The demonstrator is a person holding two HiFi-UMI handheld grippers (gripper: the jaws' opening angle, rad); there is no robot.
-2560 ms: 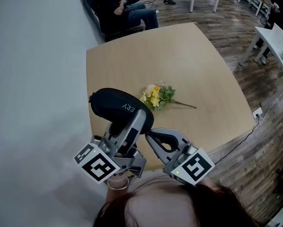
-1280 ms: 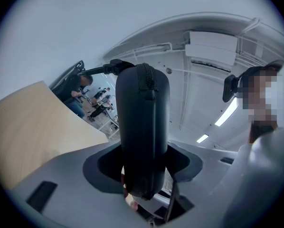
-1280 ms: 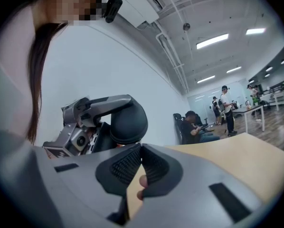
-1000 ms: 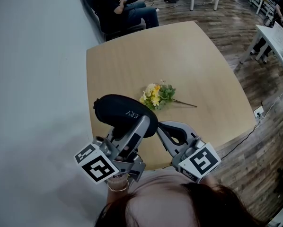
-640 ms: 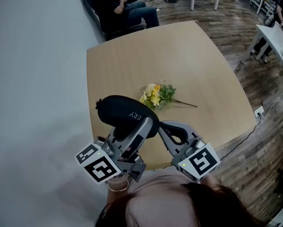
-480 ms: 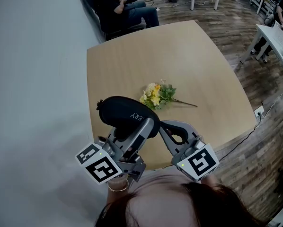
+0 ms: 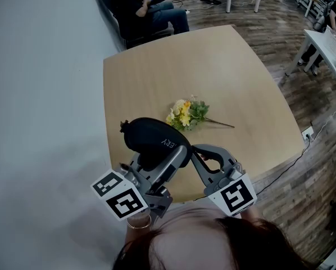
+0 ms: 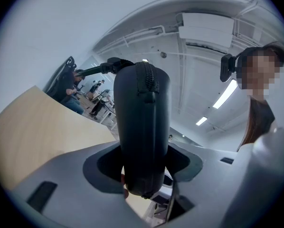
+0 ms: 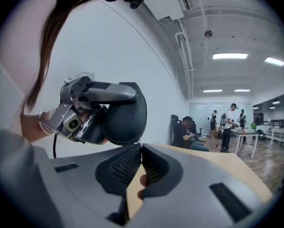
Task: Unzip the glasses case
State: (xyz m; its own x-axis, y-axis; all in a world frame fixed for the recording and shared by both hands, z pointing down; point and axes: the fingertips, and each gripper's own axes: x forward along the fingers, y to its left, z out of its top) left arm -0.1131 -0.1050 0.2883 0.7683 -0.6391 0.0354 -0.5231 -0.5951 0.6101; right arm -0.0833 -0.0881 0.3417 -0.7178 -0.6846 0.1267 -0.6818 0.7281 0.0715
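Clamping the glasses case (image 7: 151, 140) above the table's (image 7: 213, 72) near edge, the left gripper (image 7: 169, 154) may let it twist. The right gripper (image 7: 197, 152), jaws closed at the case's right end, may hold nothing of the zipper (image 8: 146, 99).

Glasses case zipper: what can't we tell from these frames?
- Right gripper hold: the right gripper view shows its jaws together just under the glasses case. Whether a zipper pull is pinched is too small to tell.
- Zipper, lower end: in the left gripper view, hidden inside the left gripper.
- Case's near end: in the head view, covered by the left gripper.
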